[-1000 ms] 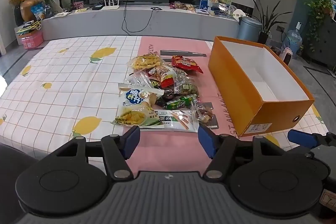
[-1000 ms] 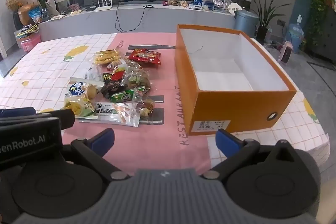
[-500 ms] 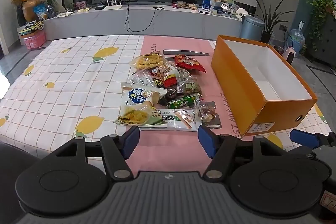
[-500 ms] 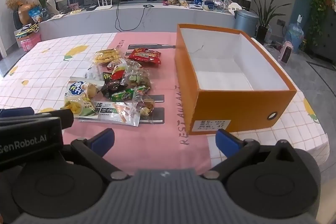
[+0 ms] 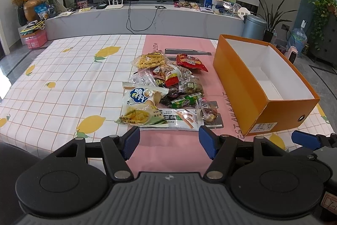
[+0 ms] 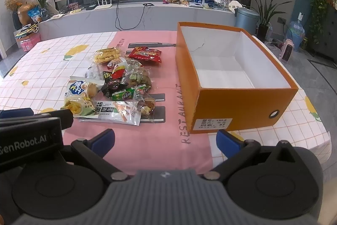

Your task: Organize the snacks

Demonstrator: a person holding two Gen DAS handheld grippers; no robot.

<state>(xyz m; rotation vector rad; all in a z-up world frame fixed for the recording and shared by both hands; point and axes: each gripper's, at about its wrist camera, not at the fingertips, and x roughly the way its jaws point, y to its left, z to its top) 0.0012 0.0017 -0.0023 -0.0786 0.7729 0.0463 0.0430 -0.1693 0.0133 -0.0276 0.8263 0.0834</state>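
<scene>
Your left gripper hangs above the near edge of the table, jaws wide apart, nothing between them. The snack pile lies just beyond its fingertips, on the pink strip of the cloth; the nearest item is the noodle-stick packet, with the chip bag to its left. Your right gripper is likewise spread open and empty. From it, the pile sits ahead-left; the orange box, empty, stands ahead-right, beside the pile but not touching it.
</scene>
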